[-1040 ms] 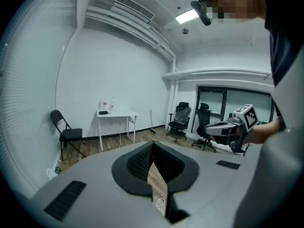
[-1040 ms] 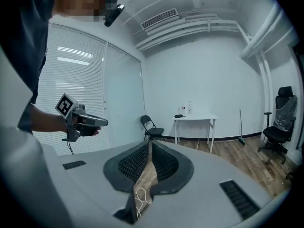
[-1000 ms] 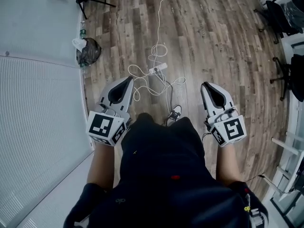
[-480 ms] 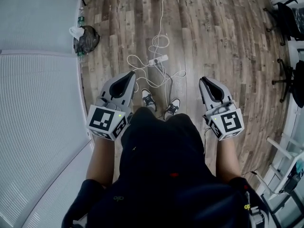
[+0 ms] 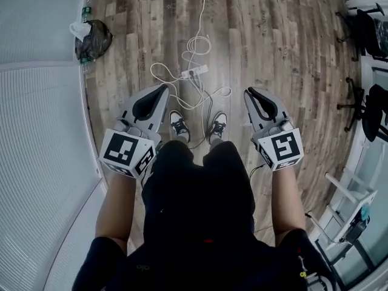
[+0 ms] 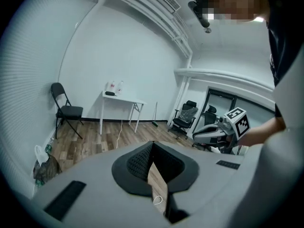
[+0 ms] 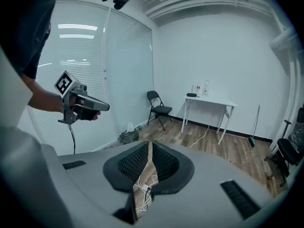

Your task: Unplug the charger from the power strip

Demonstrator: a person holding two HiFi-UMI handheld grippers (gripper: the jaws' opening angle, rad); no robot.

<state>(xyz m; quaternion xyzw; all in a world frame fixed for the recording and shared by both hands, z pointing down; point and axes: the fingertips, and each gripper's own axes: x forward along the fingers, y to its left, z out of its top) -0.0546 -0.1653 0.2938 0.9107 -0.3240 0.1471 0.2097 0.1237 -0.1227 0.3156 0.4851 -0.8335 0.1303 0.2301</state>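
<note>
A white power strip lies on the wooden floor ahead of my feet, amid loops of white cable. Something small is plugged in at its left end; it is too small to tell as a charger. My left gripper is held in the air at the left, its tips together with nothing between them. My right gripper hangs at the right, also shut and empty. Both are well above the strip and short of it. Through the slit of the right gripper I see the strip. Under the left gripper a cable loop shows.
A black rubbish bag sits by the frosted wall at the left. My shoes stand just short of the cables. Office chairs line the right side. A white table and a folding chair stand at the far wall.
Both grippers have come down and forward together. My shoes have come into view below the cables, and the strip sits higher in the head view.
</note>
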